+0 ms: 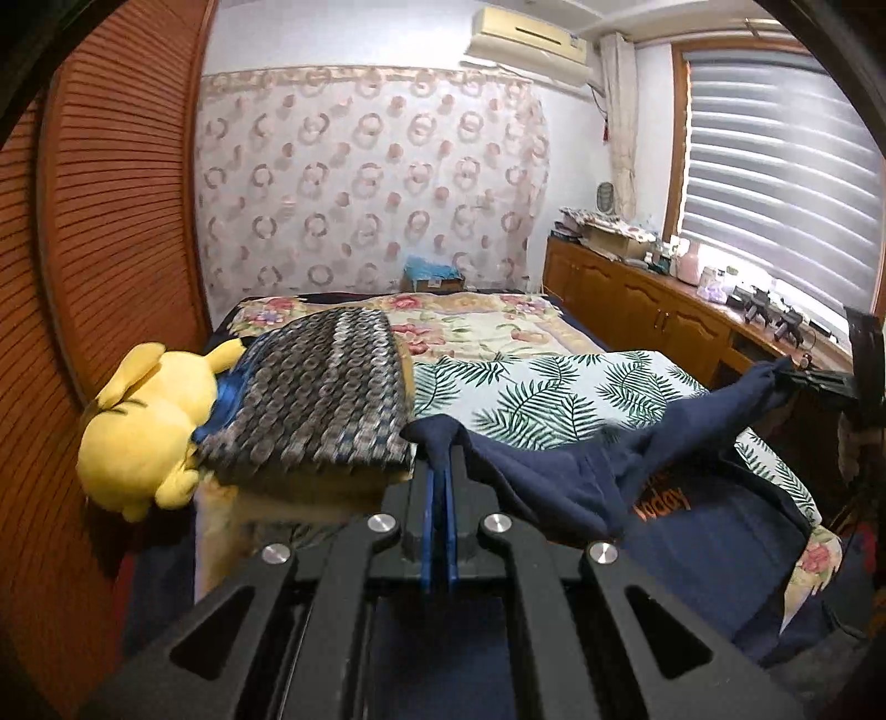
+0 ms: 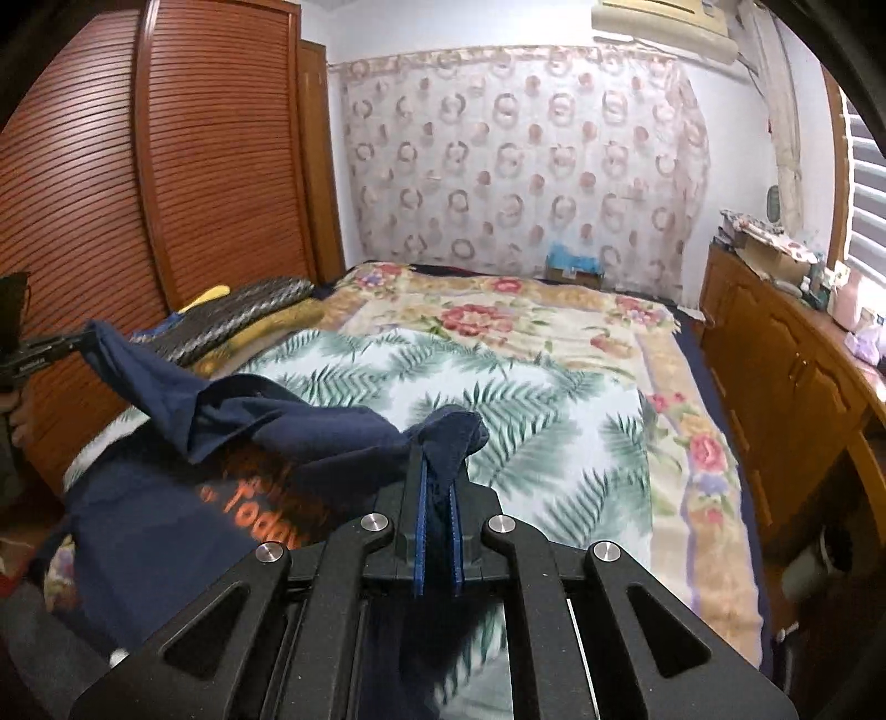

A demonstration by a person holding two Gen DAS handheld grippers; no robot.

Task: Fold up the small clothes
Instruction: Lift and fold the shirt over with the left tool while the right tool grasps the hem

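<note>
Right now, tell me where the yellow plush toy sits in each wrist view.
Left wrist: the yellow plush toy lies large at the left edge, beside the grey patterned cushion.
Right wrist: only a yellow tip peeks out behind that cushion, upper left.
Shared landmark: the palm-leaf sheet on the bed.

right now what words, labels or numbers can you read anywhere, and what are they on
"Today": orange print on the dark navy cotton shirt, readable in the right wrist view.
"oday": the same print, partly hidden by a fold, in the left wrist view.
Smaller orange line above "Today": too blurred to read.
Label on the white wall air conditioner: too small to read.
Blue-topped cardboard box at the far end of the bed: no readable text.
</note>
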